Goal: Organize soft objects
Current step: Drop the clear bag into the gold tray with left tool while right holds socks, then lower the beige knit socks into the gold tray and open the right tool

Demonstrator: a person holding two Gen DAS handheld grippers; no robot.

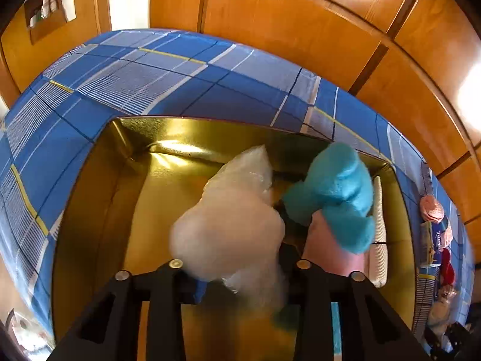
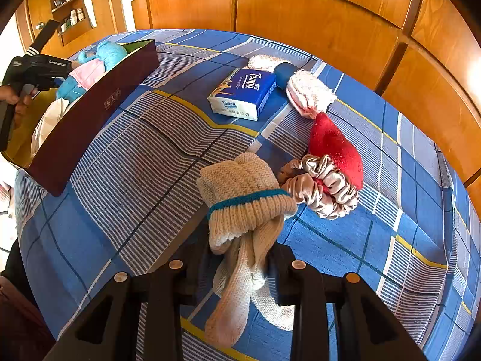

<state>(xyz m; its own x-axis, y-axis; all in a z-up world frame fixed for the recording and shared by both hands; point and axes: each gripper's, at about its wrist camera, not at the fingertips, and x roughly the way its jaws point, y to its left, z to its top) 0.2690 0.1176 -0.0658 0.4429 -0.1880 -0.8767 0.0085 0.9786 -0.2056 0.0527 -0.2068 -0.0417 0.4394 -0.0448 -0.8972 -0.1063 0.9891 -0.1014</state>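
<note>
Knit sock — cream, teal-banded, bunched

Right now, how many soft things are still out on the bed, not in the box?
5: cream knit sock held in the right jaws, beige scrunchie, red plush, pink-white fluffy thing, tissue pack. More may be hidden.

Glossy wooden wardrobe behind bed's blue plaid sheet; wall shelf left.

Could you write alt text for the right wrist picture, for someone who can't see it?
The right gripper holds a cream knitted sock above a blue plaid bedsheet. Beyond it lie a beige satin scrunchie, a red plush item and a Tempo tissue pack; a dark box sits at left.
</note>
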